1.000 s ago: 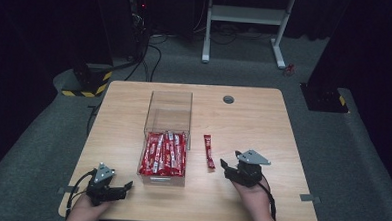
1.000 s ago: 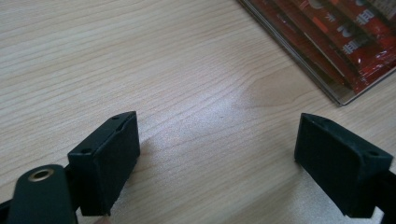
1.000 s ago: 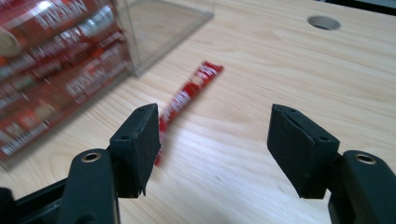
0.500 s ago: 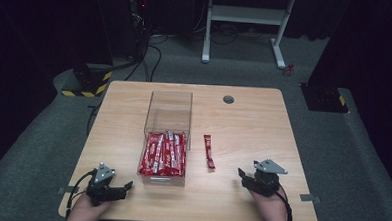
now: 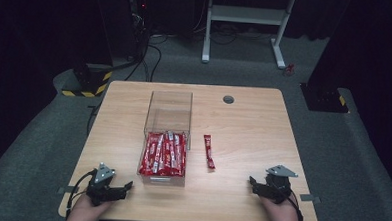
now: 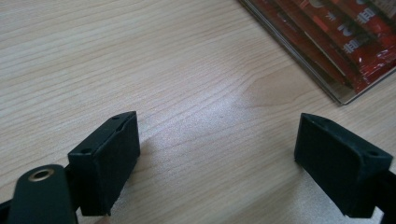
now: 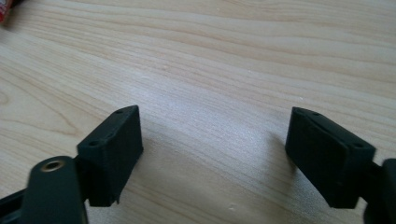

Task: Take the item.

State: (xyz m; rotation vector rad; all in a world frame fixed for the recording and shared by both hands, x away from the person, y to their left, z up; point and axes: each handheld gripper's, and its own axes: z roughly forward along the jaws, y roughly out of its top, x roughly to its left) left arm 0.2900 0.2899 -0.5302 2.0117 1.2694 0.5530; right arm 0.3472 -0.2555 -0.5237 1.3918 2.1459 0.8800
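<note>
My right gripper [image 5: 254, 186] has pulled back from the loose red packet [image 5: 209, 151] toward the near right corner of the bench [image 5: 243, 122] since the earlier frames, where it sat just beside that packet's near end; its jaws have just been opening, and nothing lies between them. In the right gripper view the gripper [image 7: 212, 154] stands with both black pads wide apart over bare wood, and a sliver of red wrapper [image 7: 4, 10] shows at the top left corner. My left gripper [image 5: 125, 186] has kept its place at the near left corner, my hand [image 5: 87, 211] behind it at the near edge. Its jaws are spread wide too, empty, with the bench grain plain between them in the left gripper view [image 6: 217, 154]. The single red packet lies flat on the wood near the middle of the bench, lengthwise from far to near, just to the right of the clear box [image 5: 168, 107] and apart from it, and well apart from both of my grippers. The box is a transparent rectangular container standing slightly left of centre; its near half holds a bundle of red packets [image 5: 163, 154] laid side by side along its length, while its far half is see-through down to the wood. The corner of that box with its packets [image 6: 355, 42] shows at the top right of the left gripper view. A small dark round grommet [image 5: 228, 99] is set into the bench near its far edge. My right hand [image 5: 279, 214] rests at the near edge behind its gripper.
</note>
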